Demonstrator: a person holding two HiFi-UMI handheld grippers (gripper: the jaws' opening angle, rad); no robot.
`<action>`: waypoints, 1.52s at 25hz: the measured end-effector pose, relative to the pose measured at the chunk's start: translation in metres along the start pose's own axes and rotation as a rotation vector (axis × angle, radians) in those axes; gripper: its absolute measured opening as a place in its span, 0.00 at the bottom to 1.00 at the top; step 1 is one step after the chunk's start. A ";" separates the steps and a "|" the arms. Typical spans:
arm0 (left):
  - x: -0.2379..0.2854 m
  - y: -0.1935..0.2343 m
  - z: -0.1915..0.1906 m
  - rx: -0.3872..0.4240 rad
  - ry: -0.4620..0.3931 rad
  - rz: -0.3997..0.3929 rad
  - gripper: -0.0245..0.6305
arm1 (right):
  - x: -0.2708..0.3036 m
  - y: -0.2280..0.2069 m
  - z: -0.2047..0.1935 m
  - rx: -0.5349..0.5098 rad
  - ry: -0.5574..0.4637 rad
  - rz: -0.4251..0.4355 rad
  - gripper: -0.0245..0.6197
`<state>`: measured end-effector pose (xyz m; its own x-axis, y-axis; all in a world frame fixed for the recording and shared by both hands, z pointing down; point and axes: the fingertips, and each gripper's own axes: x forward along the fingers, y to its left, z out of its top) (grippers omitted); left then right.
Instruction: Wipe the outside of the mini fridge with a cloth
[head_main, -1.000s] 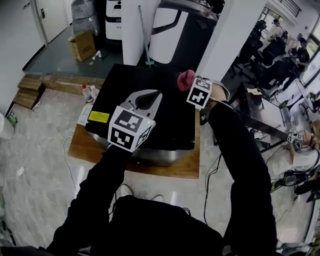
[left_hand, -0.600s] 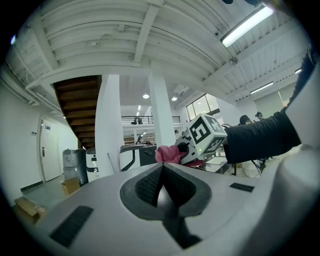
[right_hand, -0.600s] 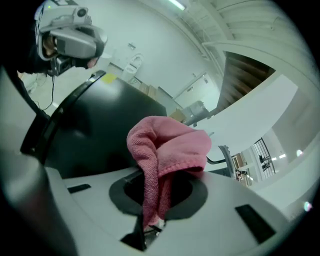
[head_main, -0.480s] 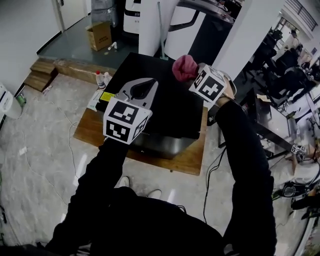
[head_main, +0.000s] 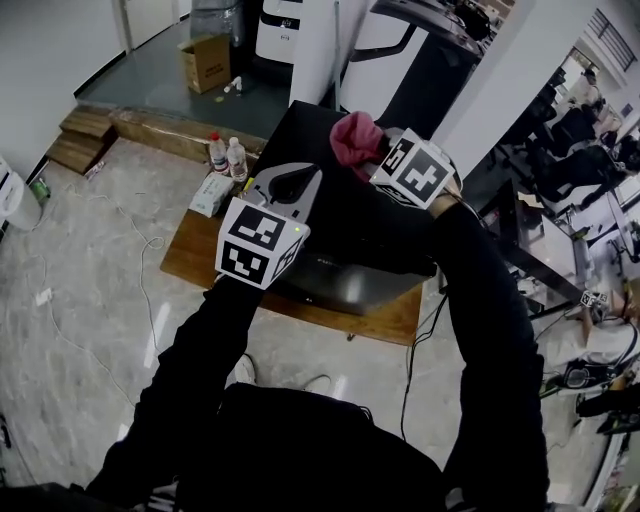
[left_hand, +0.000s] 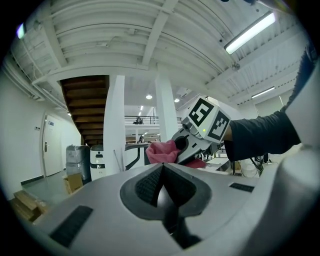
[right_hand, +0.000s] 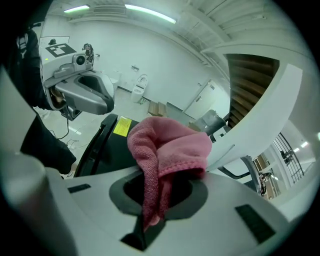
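Observation:
The black mini fridge (head_main: 352, 228) stands on a low wooden board (head_main: 195, 268); its top also shows in the right gripper view (right_hand: 102, 147), with a yellow label (right_hand: 121, 126). A pink cloth (head_main: 353, 139) is bunched in my right gripper (head_main: 370, 152), which is shut on it above the fridge's far part. The cloth (right_hand: 167, 142) spills over that gripper's jaws (right_hand: 161, 176). My left gripper (head_main: 303, 176) hovers over the fridge's left side, shut and empty (left_hand: 161, 167). It looks at the right gripper (left_hand: 187, 147) holding the cloth (left_hand: 161, 151).
Two bottles (head_main: 226, 154) and a small white box (head_main: 209, 194) sit on the board's left end. A cardboard box (head_main: 206, 62) and wooden steps (head_main: 86, 139) lie further left. Cables (head_main: 140, 290) trail on the floor. A white column (head_main: 318, 50) and desks (head_main: 530, 240) stand behind and right.
My right gripper has brought the pink cloth from the fridge's far right corner inward over its top. The left gripper stays shut over the fridge's left side. The head view has shifted.

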<state>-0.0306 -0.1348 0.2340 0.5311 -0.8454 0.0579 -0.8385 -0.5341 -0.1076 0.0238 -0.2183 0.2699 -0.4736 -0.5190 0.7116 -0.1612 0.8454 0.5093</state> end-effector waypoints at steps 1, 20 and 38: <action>-0.007 0.010 -0.004 -0.006 0.004 0.001 0.05 | 0.007 0.006 0.014 -0.004 -0.002 0.005 0.12; -0.052 0.119 -0.063 -0.072 0.052 -0.114 0.04 | 0.122 0.089 0.115 0.110 0.029 0.146 0.12; -0.012 0.018 -0.050 -0.087 0.054 -0.233 0.05 | 0.061 0.078 0.005 0.225 0.123 0.077 0.12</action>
<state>-0.0578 -0.1349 0.2811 0.7058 -0.6974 0.1248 -0.7029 -0.7113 0.0003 -0.0221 -0.1839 0.3506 -0.3854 -0.4518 0.8046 -0.3238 0.8827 0.3405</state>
